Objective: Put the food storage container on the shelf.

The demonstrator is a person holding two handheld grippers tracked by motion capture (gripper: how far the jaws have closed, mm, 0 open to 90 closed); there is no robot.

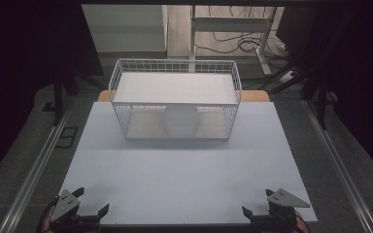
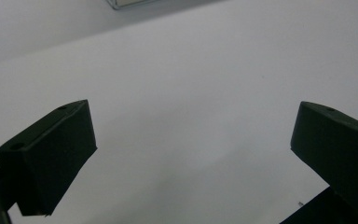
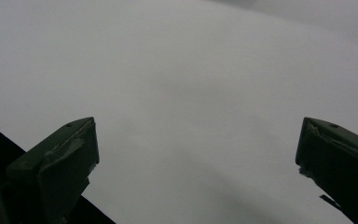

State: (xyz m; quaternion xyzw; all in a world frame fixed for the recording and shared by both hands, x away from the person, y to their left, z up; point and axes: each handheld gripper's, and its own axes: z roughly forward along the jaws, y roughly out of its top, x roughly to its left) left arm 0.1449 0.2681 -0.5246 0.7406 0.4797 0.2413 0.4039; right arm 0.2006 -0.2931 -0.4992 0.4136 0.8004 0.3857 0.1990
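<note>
Meanwhile both tools — left gripper (image 1: 91, 201) and right gripper (image 1: 255, 201) — are resting released, jaws spread, well short of the wire basket (image 1: 175, 66) sheltering a white bowl (image 1: 181, 121).

The high view looks from above the near side, forward and down on the white table (image 1: 184, 179), with the wire basket (image 1: 175, 99) at the far side. The left gripper view sits low and close to the table (image 2: 191, 93), facing between its own jaws toward a corner of the basket (image 2: 126, 3). The right gripper view is also very near the table (image 3: 191, 93). All three views share this white surface.
</note>
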